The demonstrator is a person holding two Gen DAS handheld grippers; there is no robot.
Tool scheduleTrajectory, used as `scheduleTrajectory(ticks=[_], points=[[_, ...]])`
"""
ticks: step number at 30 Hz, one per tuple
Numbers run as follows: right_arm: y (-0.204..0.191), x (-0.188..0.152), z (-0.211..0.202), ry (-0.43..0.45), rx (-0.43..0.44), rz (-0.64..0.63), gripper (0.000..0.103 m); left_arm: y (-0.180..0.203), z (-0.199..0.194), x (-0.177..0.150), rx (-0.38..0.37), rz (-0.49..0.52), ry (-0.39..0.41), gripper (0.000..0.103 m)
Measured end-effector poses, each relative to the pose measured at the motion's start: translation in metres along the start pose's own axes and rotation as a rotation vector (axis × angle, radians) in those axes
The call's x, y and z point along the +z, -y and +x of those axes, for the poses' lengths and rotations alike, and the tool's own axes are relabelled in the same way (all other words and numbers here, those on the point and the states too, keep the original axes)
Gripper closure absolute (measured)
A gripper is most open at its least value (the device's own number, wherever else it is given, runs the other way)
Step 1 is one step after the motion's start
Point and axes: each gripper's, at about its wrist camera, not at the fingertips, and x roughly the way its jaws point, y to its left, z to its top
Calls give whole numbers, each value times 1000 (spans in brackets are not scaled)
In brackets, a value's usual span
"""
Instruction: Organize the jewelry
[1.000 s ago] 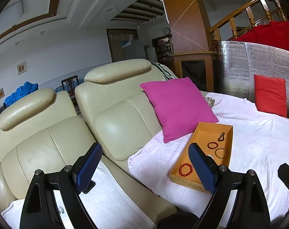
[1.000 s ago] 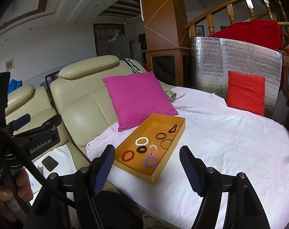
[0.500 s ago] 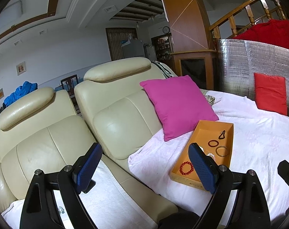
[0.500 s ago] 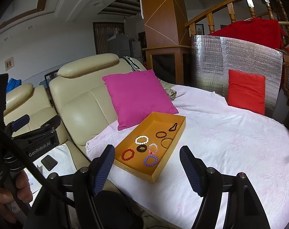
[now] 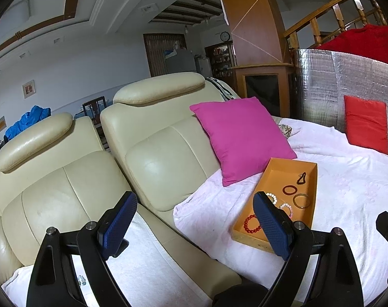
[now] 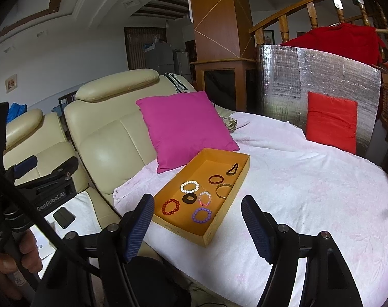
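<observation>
Both grippers hang wide open and hold nothing. The right gripper points at the orange tray, whose near corner sits just beyond and between its fingertips. In the tray lie the bracelets: red beads, purple beads, white beads, a pink-and-white one, a dark ring, a bangle and two black pieces (hair ties, perhaps).

For the left gripper, the tray lies behind its right finger.

Everything already sits in the tray, neatly apart, which fits either sorting finished or pieces waiting to be lifted out.
</observation>
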Motion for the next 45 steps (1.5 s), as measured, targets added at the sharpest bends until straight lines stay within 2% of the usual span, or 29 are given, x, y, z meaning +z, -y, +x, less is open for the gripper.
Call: scheduleTrajectory(ticks=[14, 31, 45], points=[[-2, 5, 11, -11, -5, -5, 29, -2, 12, -2, -2, -2, -18, 11], [-15, 12, 49, -55, -3, -33, 29, -8, 49, -8, 14, -20, -77, 11], [-11, 14, 85, -98, -8, -23, 29, -1, 76, -8, 27, -10, -108, 11]])
